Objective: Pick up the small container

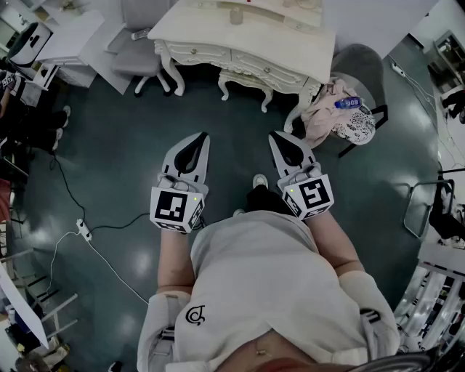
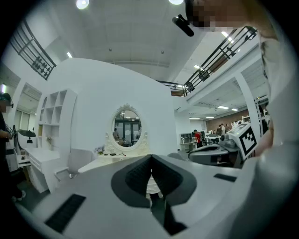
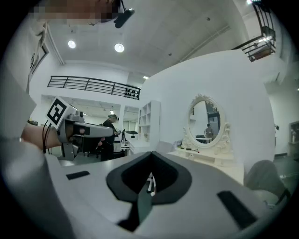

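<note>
A white carved dressing table point(image 1: 240, 33) stands ahead of me, with a few small items point(image 1: 236, 14) on its top, too small to tell apart. In the left gripper view its oval mirror point(image 2: 127, 127) rises over the tabletop, where small objects point(image 2: 110, 153) lie. My left gripper point(image 1: 199, 136) and right gripper point(image 1: 277, 136) are held side by side at waist height over the floor, well short of the table, both pointing at it. Each is shut with nothing between its jaws, as the left gripper point(image 2: 151, 158) and right gripper point(image 3: 150, 155) show in their own views.
A grey chair point(image 1: 136, 45) stands left of the table. Right of it, another chair point(image 1: 356, 69) holds clothes and a blue bottle point(image 1: 349, 102). A power strip point(image 1: 84, 230) with cables lies on the dark floor at left. White shelving point(image 2: 53, 116) is beside the mirror wall.
</note>
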Demonstrator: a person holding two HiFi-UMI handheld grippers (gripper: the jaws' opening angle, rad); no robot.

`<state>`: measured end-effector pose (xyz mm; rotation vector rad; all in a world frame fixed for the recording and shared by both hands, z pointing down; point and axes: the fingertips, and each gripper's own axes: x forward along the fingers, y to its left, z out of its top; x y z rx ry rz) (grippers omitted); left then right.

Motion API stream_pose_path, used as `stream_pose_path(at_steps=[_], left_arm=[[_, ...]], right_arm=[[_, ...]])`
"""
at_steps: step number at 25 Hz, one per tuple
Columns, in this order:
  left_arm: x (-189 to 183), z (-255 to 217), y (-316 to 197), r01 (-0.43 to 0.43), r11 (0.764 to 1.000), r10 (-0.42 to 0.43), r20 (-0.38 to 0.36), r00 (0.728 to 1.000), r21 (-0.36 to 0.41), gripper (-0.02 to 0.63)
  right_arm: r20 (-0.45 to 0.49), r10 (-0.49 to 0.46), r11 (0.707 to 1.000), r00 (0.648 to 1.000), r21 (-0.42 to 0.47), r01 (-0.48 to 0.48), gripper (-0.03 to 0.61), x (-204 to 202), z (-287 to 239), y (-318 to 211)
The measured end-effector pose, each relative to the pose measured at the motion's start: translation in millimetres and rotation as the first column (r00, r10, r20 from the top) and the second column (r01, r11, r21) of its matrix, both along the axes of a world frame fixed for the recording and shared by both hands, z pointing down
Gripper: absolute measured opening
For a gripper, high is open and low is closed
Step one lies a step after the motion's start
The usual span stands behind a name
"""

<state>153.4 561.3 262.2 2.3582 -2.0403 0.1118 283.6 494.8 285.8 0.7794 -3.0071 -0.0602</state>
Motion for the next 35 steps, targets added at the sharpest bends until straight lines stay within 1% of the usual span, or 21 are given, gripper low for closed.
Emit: stream_pose_path(at_steps=[11,16,21,25,28,31,35], left_arm=[[-1,-2,-3,-0.02,1.0,0.02,-0.009,1.0,0.012,0.012],[-8,1,-3,-0.012,1.0,0.013,-0.018,1.0,0.009,0.012],[-25,10,-18,0.005,1.0,-0.005,-0.025,1.0,-0.008,0.012],[-46,21,-52,0.04,0.999,-0.04,-0.021,0.999,-0.028,0.012],[-68,24,-86,0.063,0.997,-0.063,-0.009,0.998,-0.032,0.012],[-93,21,-129,0.082,0.996,-0.082,-0.005,0.997,-0.029,0.012],[-128,18,-197,0.104,0.994,-0.105,-0.021,0.994,-0.027,0.012]], right_arm=[[-0.004,0.003,1.0,1.0,-0.001,-0.003,0.005,-4,1,0],[0.022,-0.009,0.999,1.0,-0.033,0.01,0.006,-13,4,-2],[0.019,-0.023,0.999,1.0,-0.047,0.024,0.006,-33,12,-22],[0.017,-0.044,0.998,0.999,-0.048,0.045,0.006,-57,22,-60],[0.027,-0.071,0.996,0.997,-0.047,0.072,0.006,-82,24,-97],[0.038,-0.086,0.995,0.996,-0.043,0.088,0.006,-109,21,-144],[0.046,-0.061,0.997,0.997,-0.04,0.063,0.006,-135,16,-221]])
